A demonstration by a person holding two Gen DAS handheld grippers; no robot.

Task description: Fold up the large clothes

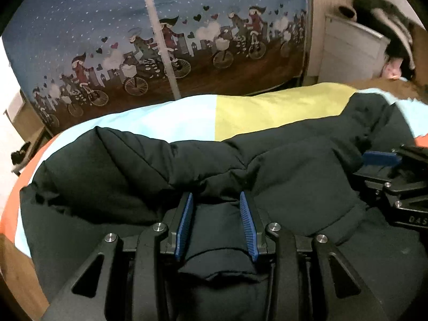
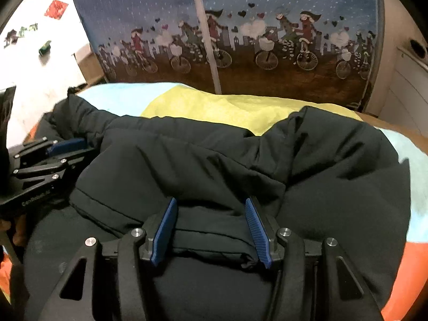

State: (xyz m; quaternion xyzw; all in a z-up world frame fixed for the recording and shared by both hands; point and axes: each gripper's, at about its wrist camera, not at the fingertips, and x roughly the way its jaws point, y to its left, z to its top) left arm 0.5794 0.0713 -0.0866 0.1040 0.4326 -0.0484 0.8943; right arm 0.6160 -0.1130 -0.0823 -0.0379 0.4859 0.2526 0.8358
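Note:
A large black padded jacket [image 1: 267, 165] lies on a bed sheet [image 1: 267, 107] with pale blue, yellow and orange panels; it also shows in the right wrist view [image 2: 214, 160]. My left gripper [image 1: 216, 200] has its blue pads [image 1: 247, 222] around a thick fold of the jacket's near edge. My right gripper [image 2: 211, 206] holds another fold of the near edge between its blue pads [image 2: 256, 227]. Each gripper shows in the other's view, the right one at the right [image 1: 385, 160], the left one at the left [image 2: 53, 149]. The jacket is folded over itself.
A blue curtain [image 1: 160, 40] printed with cyclists hangs behind the bed, with a white pole [image 1: 160, 53] in front. A white cabinet [image 1: 347, 50] with dark clothes [image 1: 388, 26] on it stands at the back right. A wooden bed edge [image 1: 16, 281] is at lower left.

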